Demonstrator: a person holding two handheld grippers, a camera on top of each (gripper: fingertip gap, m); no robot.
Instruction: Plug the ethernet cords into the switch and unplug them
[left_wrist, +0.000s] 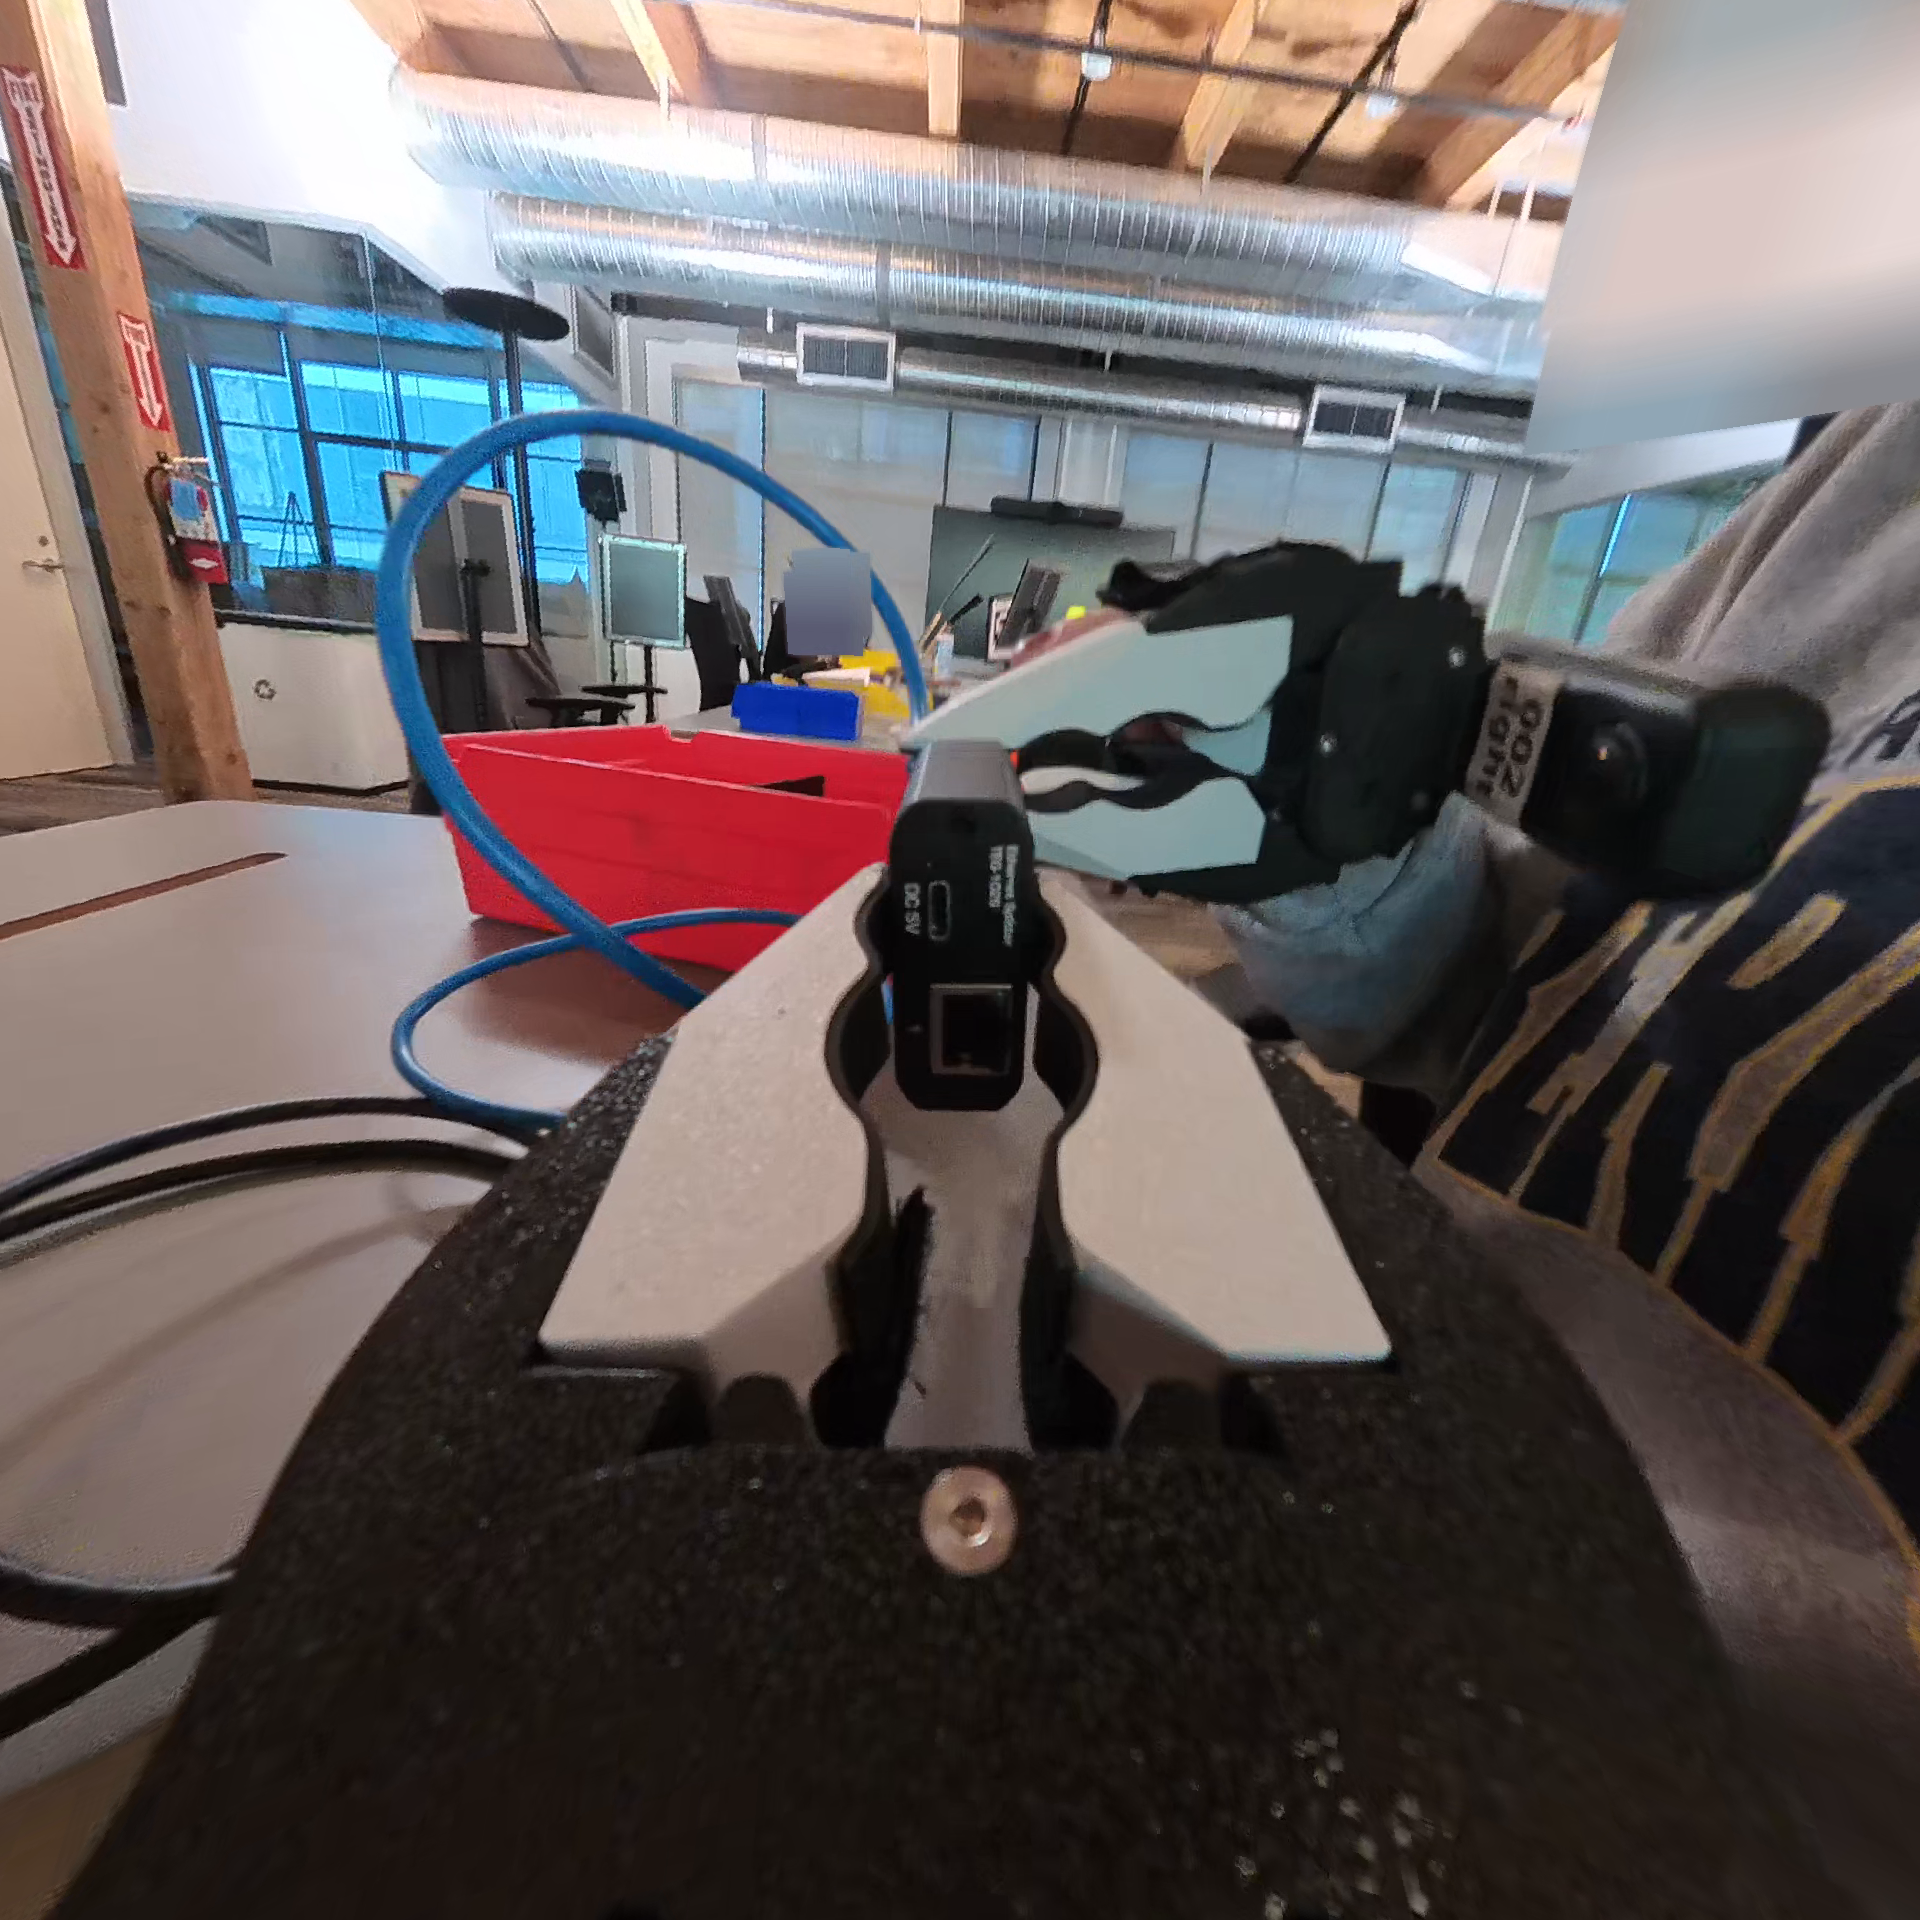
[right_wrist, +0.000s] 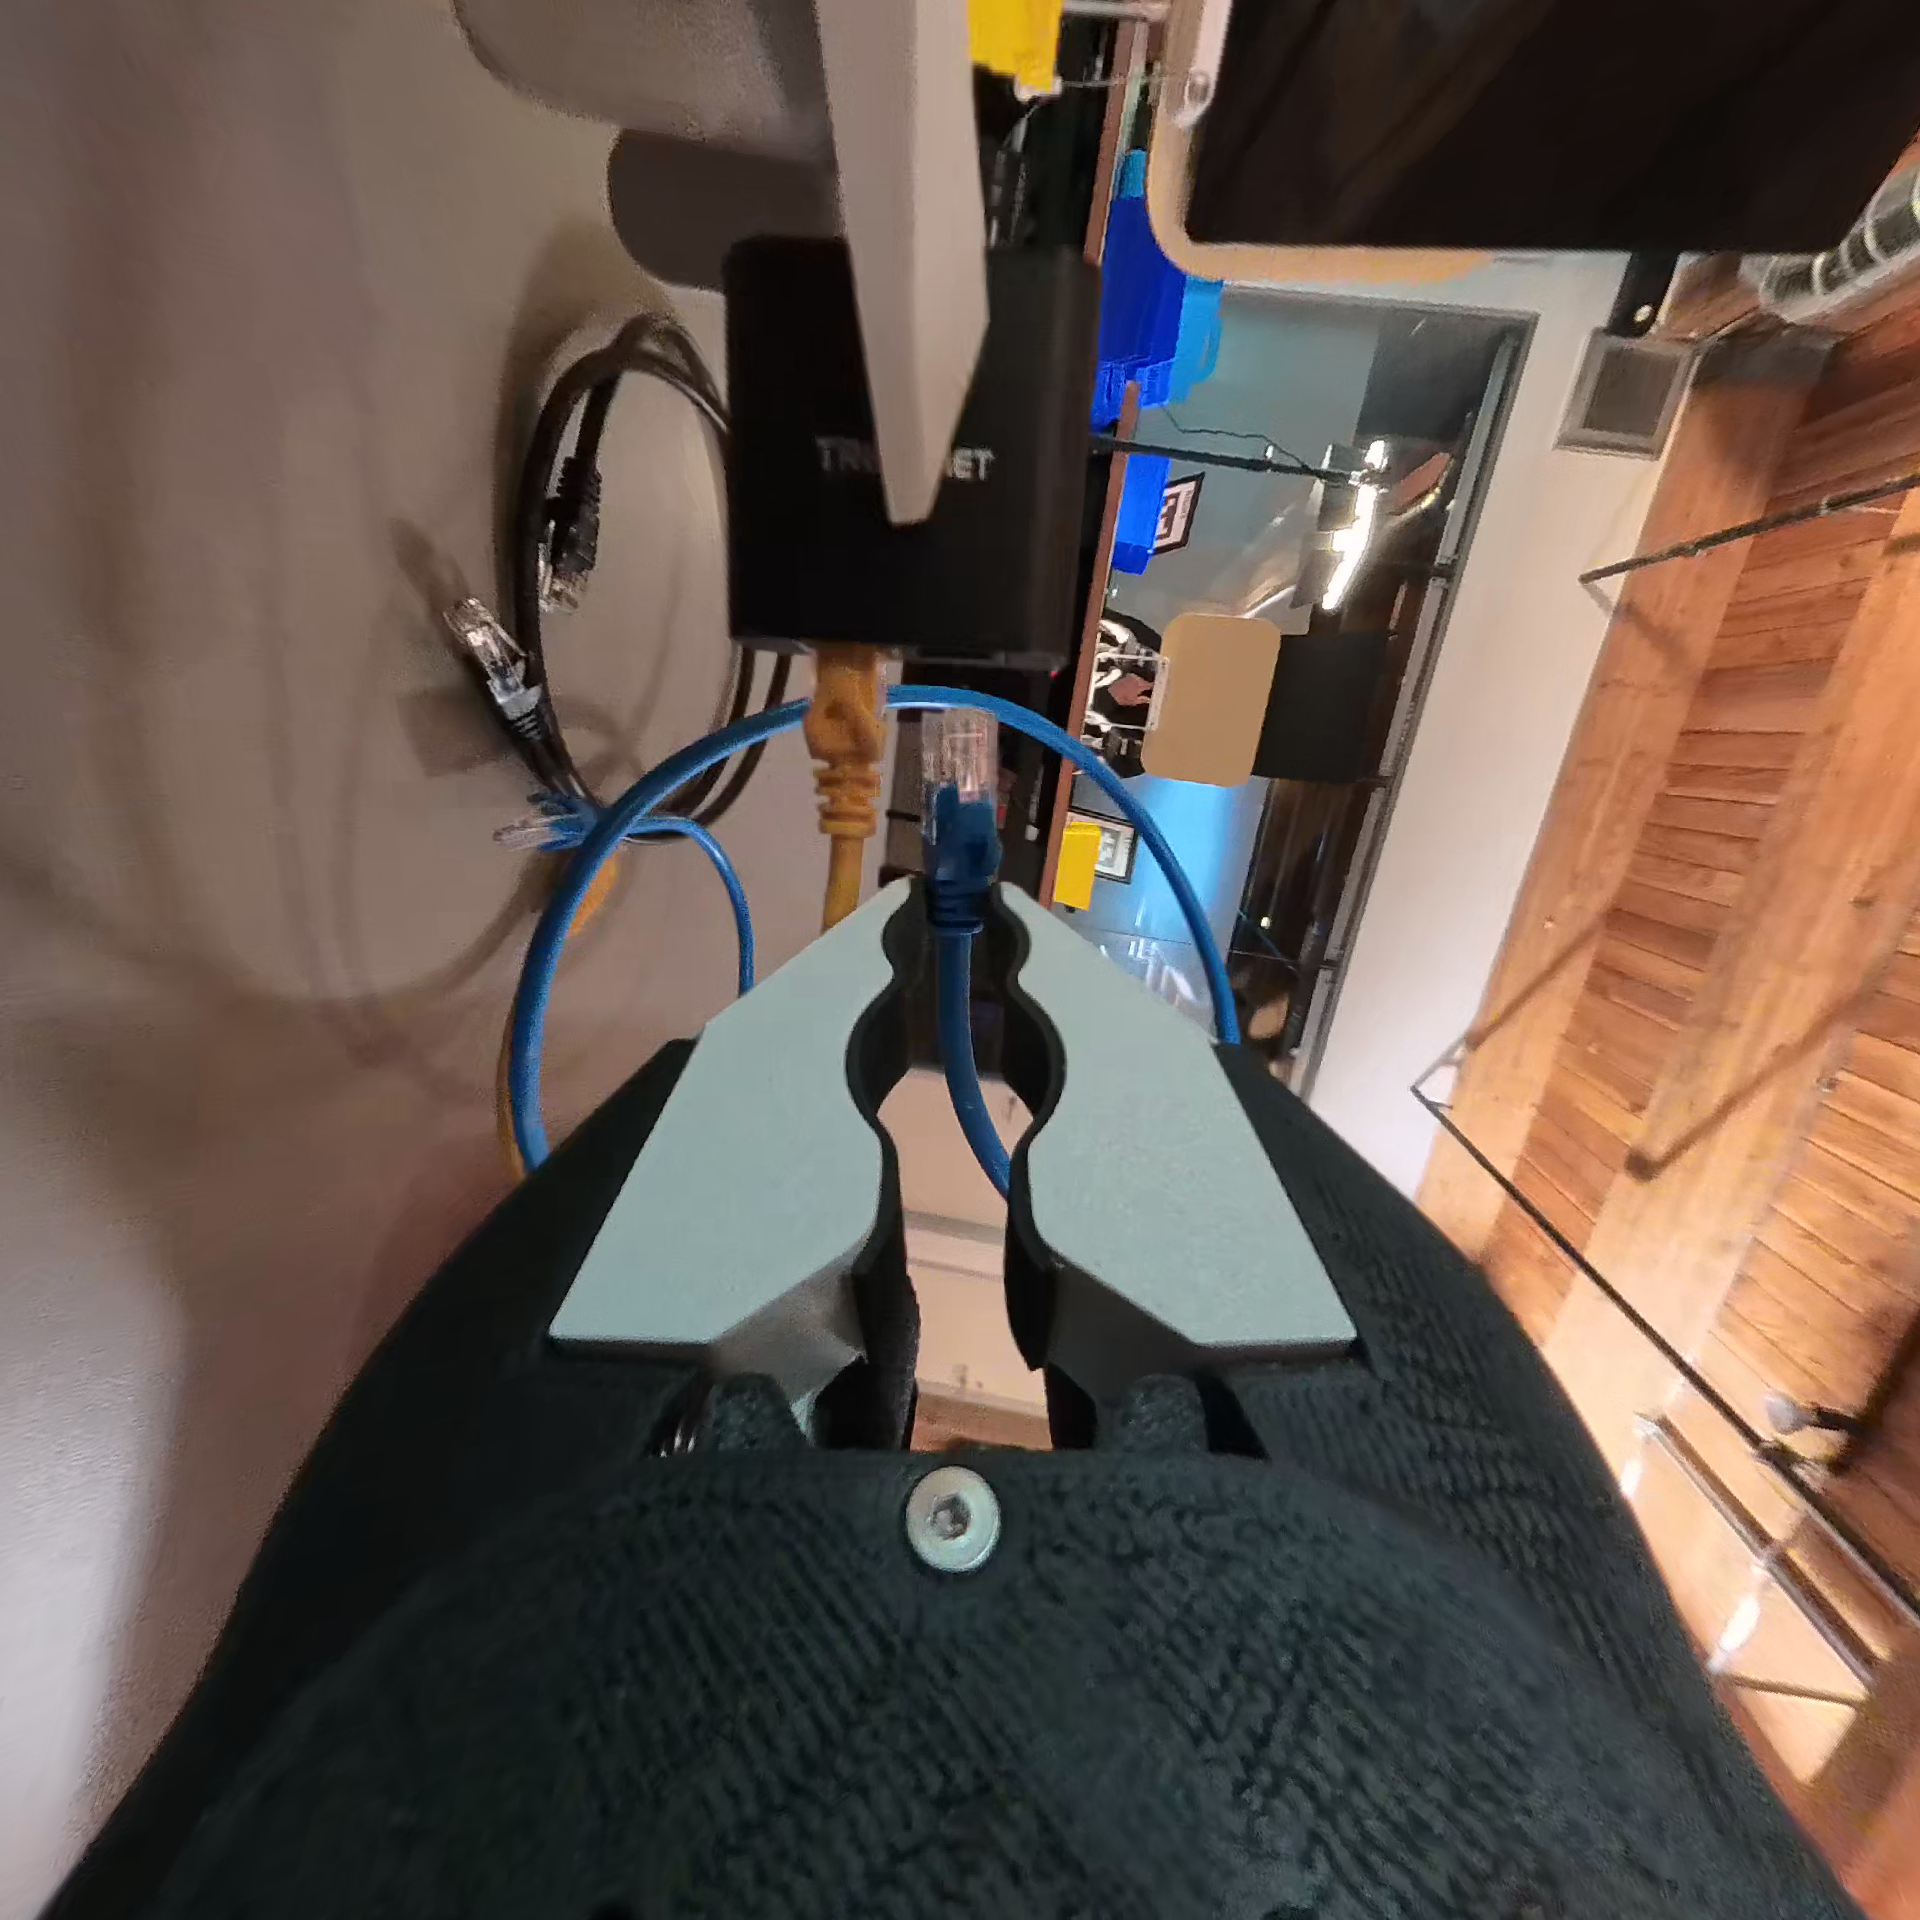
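1. Switch (left_wrist: 961, 940): a small black box, centre of the left wrist view, raised off the surface. The left gripper (left_wrist: 961, 997) has its fingers clenched on the two side walls. Judged light and rigid; smooth casing may slip, so grasp across the flat sides and leave the port faces clear.
2. Blue cord (right_wrist: 961, 831): centre of the right wrist view. The right gripper (right_wrist: 961, 914) has its fingers clamped on the dark boot just behind the clear plug, which is near the switch's port face but not yet seated.
3. The plug's latch tab is judged thin and breakable; hold the boot, not the tab. The cable is springy and loops back, so expect sideways pull during insertion.
4. Orange cord (right_wrist: 847, 748): left of the blue plug, already seated in the switch.
5. Surface (left_wrist: 156, 987): smooth brown top, left of frame, carrying black cables (left_wrist: 208, 1143) and a red tray (left_wrist: 665, 821).
6. Room: open office with exposed ducts and wooden ceiling beams along the top of the frame.
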